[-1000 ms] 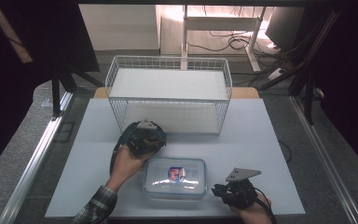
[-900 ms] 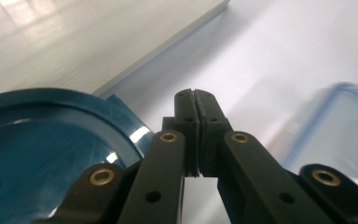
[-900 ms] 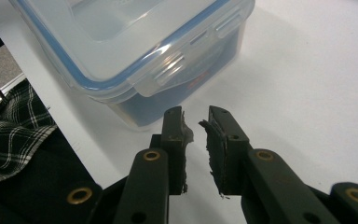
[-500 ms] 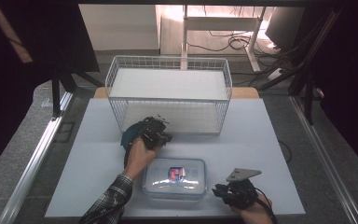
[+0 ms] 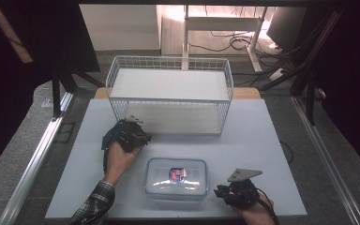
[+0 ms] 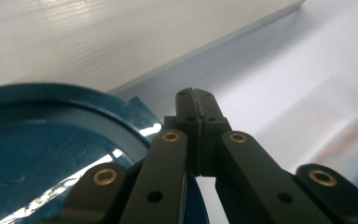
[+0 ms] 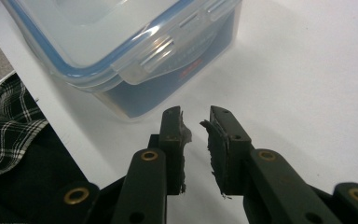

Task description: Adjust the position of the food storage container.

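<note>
A clear plastic box (image 5: 176,178) with a blue-sealed clip lid stands near the front of the white table (image 5: 262,140). My left gripper (image 5: 132,132) sits to the box's far left, close in front of the white wire basket (image 5: 168,62). Its jaws are shut pad to pad (image 6: 196,100). A dark blue round thing (image 6: 51,140) lies right under and beside them, also seen by the hand (image 5: 108,137); I cannot tell whether it is gripped. My right gripper (image 5: 220,192) rests at the box's right end, open by a narrow gap with nothing between its worn pads (image 7: 196,123), facing the box (image 7: 121,46).
The wire basket spans the back of the table, with a pale board under it. A plaid sleeve (image 5: 93,206) comes in at the front left. Metal rails run along both sides of the table, and dark stands and cables lie beyond it.
My left hand has shifted to the left along the front of the basket, and the blue thing went with it. The right gripper and the box have kept still.
</note>
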A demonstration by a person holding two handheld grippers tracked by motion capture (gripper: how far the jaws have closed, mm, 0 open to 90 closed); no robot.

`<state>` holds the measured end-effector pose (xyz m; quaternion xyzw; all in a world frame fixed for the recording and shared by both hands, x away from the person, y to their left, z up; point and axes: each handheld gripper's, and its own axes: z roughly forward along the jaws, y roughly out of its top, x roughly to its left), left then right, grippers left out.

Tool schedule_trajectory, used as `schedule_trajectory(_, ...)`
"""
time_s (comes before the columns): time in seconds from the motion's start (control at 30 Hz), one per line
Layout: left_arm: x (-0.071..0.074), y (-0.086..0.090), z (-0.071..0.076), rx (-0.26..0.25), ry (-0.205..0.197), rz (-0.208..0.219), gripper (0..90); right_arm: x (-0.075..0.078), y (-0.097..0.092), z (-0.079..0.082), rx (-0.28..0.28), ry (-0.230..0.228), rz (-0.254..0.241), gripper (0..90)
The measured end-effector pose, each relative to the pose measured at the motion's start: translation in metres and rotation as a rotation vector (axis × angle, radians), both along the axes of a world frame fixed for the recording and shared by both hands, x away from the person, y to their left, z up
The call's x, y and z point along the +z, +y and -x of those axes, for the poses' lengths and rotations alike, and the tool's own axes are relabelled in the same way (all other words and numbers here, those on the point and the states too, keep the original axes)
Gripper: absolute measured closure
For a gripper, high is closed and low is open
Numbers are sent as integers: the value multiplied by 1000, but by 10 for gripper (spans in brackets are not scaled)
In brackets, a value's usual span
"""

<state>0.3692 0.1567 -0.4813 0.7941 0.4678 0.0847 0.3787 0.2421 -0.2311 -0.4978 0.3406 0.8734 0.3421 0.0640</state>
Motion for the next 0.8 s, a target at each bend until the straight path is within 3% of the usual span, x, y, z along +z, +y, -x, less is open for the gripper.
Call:
schedule_trajectory(0.03,1,8,5,11,-18,29,900,0,0,0,0,0,0,745)
schedule_trajectory(0.07,1,8,5,11,-18,29,900,0,0,0,0,0,0,745)
schedule_trajectory(0.1,3,14,10,64,-48,-2,900,0,0,0,0,-1,1,746)
schedule_trajectory(0.13,4,18,12,113,-76,-65,900,-1,0,-1,0,0,1,745)
schedule_trajectory(0.17,3,39,13,124,-26,23,900,-1,1,-1,3,3,1,746)
schedule_trajectory(0.23,2,43,14,119,-25,31,900,-3,3,-3,7,11,2,745)
schedule_trajectory(0.27,2,42,13,93,-31,33,900,-3,4,-5,8,14,5,745)
schedule_trajectory(0.47,5,25,-14,100,-21,26,900,-4,9,-8,10,8,14,743)
schedule_trajectory(0.5,4,15,-27,101,-4,5,900,-4,9,-8,11,8,15,742)
schedule_trajectory(0.53,4,15,-27,101,-4,5,900,-4,9,-8,11,8,15,742)
schedule_trajectory(0.57,1,6,-38,96,16,-48,900,-5,7,-9,10,11,11,742)
schedule_trajectory(0.6,1,6,-38,96,16,-48,900,-5,6,-9,6,12,10,741)
schedule_trajectory(0.63,1,1,-46,92,26,-128,900,-4,5,-9,7,12,9,741)
schedule_trajectory(0.73,0,-1,-49,93,40,-140,900,-4,4,-8,3,8,8,741)
schedule_trajectory(0.8,1,-2,-45,81,19,-184,900,-3,4,-7,7,3,10,740)
